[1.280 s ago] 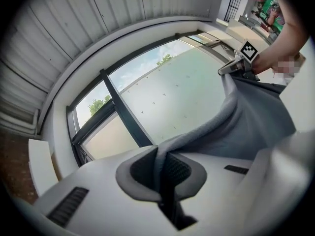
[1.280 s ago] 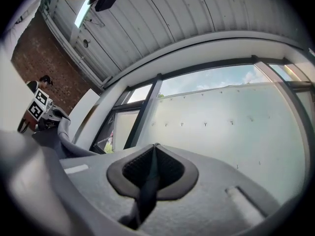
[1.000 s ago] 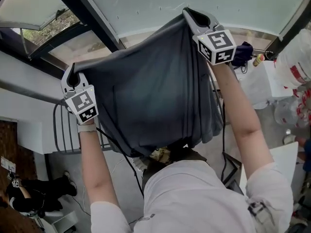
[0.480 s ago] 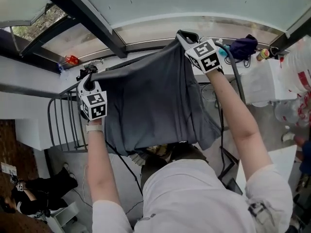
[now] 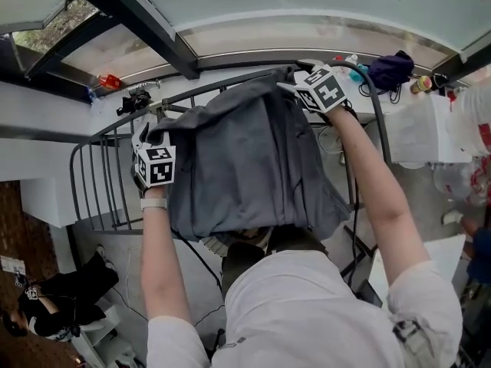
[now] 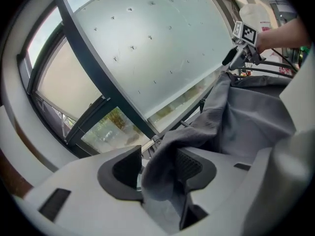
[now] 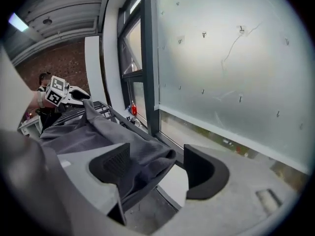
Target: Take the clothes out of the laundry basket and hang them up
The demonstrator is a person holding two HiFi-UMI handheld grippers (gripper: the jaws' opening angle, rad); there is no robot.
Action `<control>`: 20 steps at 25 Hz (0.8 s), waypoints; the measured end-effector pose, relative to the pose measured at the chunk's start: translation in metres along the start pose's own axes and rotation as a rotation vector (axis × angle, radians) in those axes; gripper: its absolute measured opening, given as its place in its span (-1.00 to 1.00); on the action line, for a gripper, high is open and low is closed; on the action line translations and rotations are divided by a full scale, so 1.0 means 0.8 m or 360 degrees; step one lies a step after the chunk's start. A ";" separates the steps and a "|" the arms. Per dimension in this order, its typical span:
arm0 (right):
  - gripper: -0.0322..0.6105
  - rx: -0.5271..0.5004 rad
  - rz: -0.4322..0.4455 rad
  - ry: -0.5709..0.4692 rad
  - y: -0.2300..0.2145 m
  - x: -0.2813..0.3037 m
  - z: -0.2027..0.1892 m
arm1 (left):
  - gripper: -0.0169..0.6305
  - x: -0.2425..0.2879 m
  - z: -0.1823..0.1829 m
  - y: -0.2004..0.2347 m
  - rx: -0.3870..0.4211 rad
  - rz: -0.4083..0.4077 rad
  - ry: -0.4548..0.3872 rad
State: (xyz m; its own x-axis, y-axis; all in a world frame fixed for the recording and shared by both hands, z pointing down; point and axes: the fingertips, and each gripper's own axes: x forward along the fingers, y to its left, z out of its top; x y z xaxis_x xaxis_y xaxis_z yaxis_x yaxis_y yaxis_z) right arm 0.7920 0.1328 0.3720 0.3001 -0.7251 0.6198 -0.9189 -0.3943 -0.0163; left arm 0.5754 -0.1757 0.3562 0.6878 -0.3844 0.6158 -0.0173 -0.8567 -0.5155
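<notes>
A dark grey garment [image 5: 245,159] is draped over the top rail of a black metal drying rack [image 5: 207,87], hanging down toward me. My left gripper [image 5: 148,134] is at the garment's left top corner and my right gripper [image 5: 301,73] at its right top corner. Both sets of jaws have just been opening. In the left gripper view a fold of the grey cloth [image 6: 162,171] lies loose between the parted jaws of the left gripper [image 6: 157,168]. In the right gripper view the cloth [image 7: 142,163] rests against one pad of the right gripper [image 7: 157,163], with a clear gap to the other pad.
Frosted glass panes [image 5: 307,6] in dark frames stand just behind the rack. A white ledge holds a red item [image 5: 111,81] and a dark bag [image 5: 390,69]. White plastic bags [image 5: 418,129] are at the right. A person [image 5: 46,297] sits at the lower left.
Both grippers came down from overhead with the garment to the rack's rail. The garment now lies over the rail and both jaws have parted.
</notes>
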 end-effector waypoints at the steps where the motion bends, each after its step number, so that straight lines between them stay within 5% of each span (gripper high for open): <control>1: 0.12 0.0017 -0.0001 -0.0007 -0.001 -0.001 -0.003 | -0.37 -0.001 -0.004 -0.003 -0.0013 -0.0013 0.0007; 9: 0.12 0.0090 0.0030 -0.0178 0.037 -0.025 0.005 | -0.17 -0.044 -0.043 -0.013 -0.0227 -0.0069 -0.0012; 20: 0.12 -0.0018 0.0217 -0.0405 0.235 -0.058 0.040 | -0.17 -0.202 -0.140 0.008 -0.0429 0.0029 -0.0169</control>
State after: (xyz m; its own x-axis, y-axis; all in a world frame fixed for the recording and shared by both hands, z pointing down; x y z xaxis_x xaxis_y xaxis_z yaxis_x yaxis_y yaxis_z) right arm 0.6139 0.0742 0.3149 0.2270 -0.8900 0.3956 -0.9575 -0.2781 -0.0762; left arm 0.3831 -0.1572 0.3201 0.7575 -0.3744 0.5348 -0.2128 -0.9161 -0.3399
